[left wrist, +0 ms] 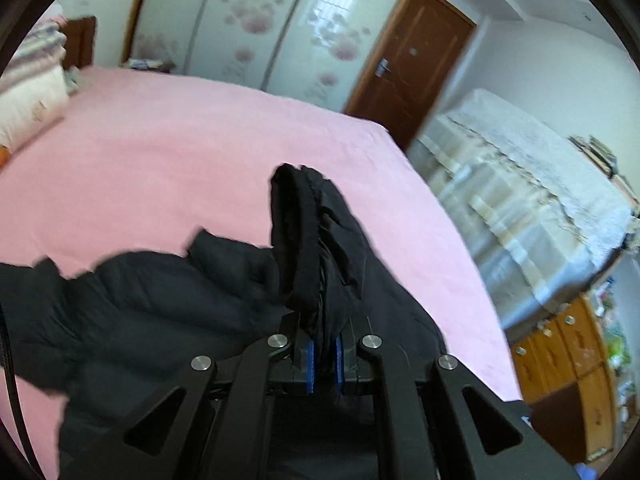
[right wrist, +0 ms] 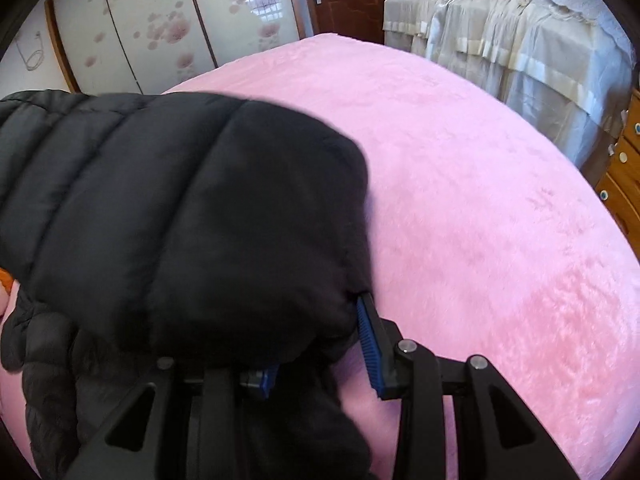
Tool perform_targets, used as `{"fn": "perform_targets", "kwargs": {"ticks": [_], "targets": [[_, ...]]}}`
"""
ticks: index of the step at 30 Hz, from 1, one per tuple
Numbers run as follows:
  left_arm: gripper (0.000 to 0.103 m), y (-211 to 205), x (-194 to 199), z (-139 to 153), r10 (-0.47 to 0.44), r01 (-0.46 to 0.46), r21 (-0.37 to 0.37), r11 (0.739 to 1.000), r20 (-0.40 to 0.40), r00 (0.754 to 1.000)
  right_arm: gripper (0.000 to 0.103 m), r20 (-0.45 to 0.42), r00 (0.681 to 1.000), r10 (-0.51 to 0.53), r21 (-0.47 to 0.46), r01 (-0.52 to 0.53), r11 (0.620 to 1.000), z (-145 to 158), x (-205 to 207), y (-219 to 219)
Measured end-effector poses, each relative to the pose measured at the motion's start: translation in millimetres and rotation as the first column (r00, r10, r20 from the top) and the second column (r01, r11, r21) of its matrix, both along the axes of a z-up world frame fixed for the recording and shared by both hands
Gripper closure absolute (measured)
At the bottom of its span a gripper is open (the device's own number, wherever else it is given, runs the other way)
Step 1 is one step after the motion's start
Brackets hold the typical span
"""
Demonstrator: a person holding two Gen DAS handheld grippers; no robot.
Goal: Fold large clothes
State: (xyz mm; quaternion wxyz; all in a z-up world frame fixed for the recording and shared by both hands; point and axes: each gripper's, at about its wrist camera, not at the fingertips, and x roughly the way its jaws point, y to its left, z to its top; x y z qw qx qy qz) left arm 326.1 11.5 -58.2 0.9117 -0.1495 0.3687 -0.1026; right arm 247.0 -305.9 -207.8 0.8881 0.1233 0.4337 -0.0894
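A black quilted puffer jacket (left wrist: 160,300) lies on a pink bed (left wrist: 180,152). My left gripper (left wrist: 324,354) is shut on a sleeve end with a ribbed cuff (left wrist: 304,236), which stands up above the blue pads. In the right wrist view the jacket (right wrist: 180,216) bulges over my right gripper (right wrist: 320,344). Its jaws stand wide apart with a thick fold of jacket between them; the right blue pad (right wrist: 370,344) shows, the left is mostly hidden under fabric. The bed (right wrist: 480,200) spreads to the right.
A floral sliding wardrobe (left wrist: 256,28) and a brown door (left wrist: 404,64) stand behind the bed. A cloth-covered piece of furniture (left wrist: 520,184) and wooden drawers (left wrist: 568,360) are on the right. Pillows (left wrist: 28,96) lie at the bed's left.
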Motion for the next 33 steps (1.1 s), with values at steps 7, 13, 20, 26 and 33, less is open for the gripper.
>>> {"fn": "perform_targets", "kwargs": {"ticks": [7, 13, 20, 26, 33], "targets": [[0.098, 47.5, 18.3, -62.1, 0.133, -0.124, 0.087, 0.988, -0.111, 0.985, 0.070, 0.028, 0.996, 0.079, -0.039, -0.078, 0.996, 5.0, 5.6, 12.3], [0.098, 72.9, 22.9, -139.8, 0.203, -0.176, 0.131, 0.976, -0.236, 0.950, 0.070, -0.014, 0.994, 0.113, -0.092, -0.114, 0.989, -2.7, 10.2, 27.3], [0.093, 72.4, 13.7, -184.0, 0.220, -0.174, 0.184, 0.968, -0.277, 0.935, 0.069, -0.077, 0.988, 0.135, -0.133, -0.144, 0.981, -14.8, 11.9, 33.8], [0.037, 72.1, 6.0, -163.8, 0.206, -0.145, 0.233, 0.962, -0.264, 0.942, 0.068, -0.076, 0.987, 0.140, -0.095, -0.147, 0.985, -0.4, 1.6, 26.6], [0.028, 83.5, -15.2, -95.3, 0.154, -0.121, 0.196, 0.973, -0.162, 0.975, 0.068, 0.006, 0.967, 0.255, -0.047, -0.254, 0.966, 53.1, -37.3, 16.9]]}}
